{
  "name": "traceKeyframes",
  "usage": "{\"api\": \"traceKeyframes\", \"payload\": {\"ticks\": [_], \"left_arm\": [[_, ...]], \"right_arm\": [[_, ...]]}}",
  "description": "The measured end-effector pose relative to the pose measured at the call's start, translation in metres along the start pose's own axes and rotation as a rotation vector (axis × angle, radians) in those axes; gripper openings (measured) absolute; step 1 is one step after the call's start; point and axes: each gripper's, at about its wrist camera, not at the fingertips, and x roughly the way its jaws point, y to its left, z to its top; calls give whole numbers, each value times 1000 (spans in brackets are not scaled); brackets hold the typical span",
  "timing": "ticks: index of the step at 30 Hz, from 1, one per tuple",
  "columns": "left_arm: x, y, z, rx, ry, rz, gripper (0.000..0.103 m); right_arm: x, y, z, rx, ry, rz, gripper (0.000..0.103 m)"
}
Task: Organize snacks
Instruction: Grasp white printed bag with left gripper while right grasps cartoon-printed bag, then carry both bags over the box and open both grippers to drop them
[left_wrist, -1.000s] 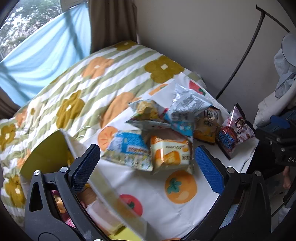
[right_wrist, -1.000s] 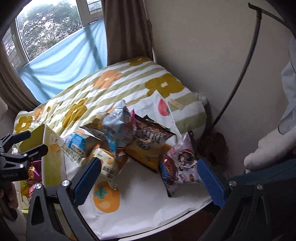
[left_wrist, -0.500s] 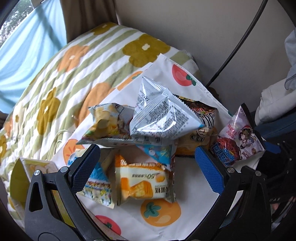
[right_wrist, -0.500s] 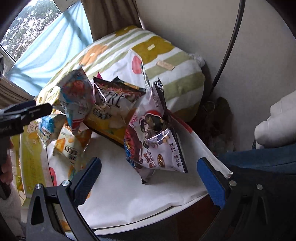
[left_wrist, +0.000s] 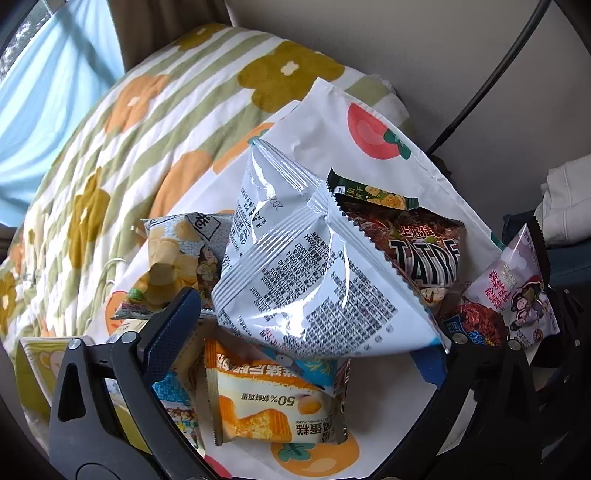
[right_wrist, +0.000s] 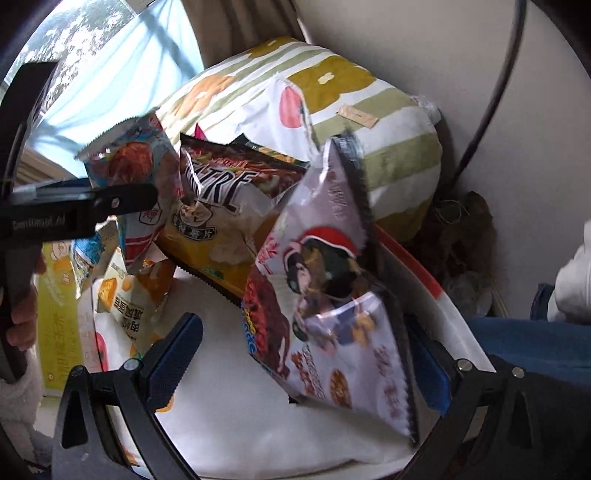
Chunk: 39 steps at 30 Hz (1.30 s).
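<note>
Both my tools gape: left tool (left_wrist: 306, 332) straddles the silver bag (left_wrist: 317, 273), right tool (right_wrist: 306, 354) the purple bag (right_wrist: 332, 295). Slick film may slip on closing.

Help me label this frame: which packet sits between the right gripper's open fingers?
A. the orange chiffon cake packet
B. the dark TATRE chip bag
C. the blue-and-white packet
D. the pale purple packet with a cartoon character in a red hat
D: the right-wrist view shows the pale purple cartoon packet standing between the right gripper fingers, jaws wide apart.
</note>
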Motion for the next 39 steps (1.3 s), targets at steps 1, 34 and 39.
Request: {"api": "traceKeyframes", "payload": {"ticks": [1, 34, 39], "left_arm": [[2, 1, 1, -2, 5, 0, 91], [-65, 4, -32, -35, -119, 14, 62], [-101, 19, -43, -74, -191, 6, 62]], "right_arm": [[1, 2, 0, -15, 0, -5, 103], [-41, 9, -2, -85, -80, -96, 58], [-72, 30, 0, -136, -134, -108, 58]]}}
